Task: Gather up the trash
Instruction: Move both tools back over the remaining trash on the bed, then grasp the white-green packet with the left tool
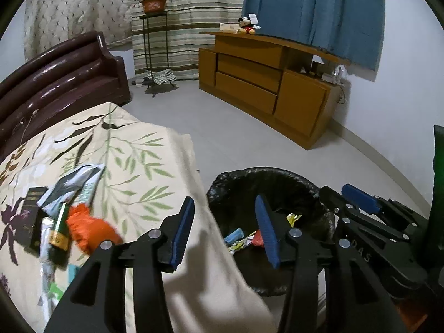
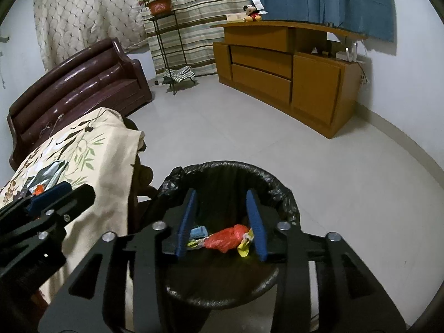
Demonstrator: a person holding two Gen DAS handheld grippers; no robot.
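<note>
Both hand-held grippers hover at a black-lined trash bin beside a table draped in a leaf-print cloth. The right gripper hangs directly over the bin's mouth, jaws parted and empty; below it lie a red plastic bag, a yellow wrapper and a blue packet. The left gripper, jaws also apart with nothing between them, straddles the table's edge and the bin's rim. More trash waits on the cloth: an orange plastic bag, a green-and-gold wrapper, a dark carton and crumpled pale packaging. All look light; the bag and wrappers seem soft and slippery, best pinched at a bunched fold, the carton stiffer, best taken across its narrow sides.
</note>
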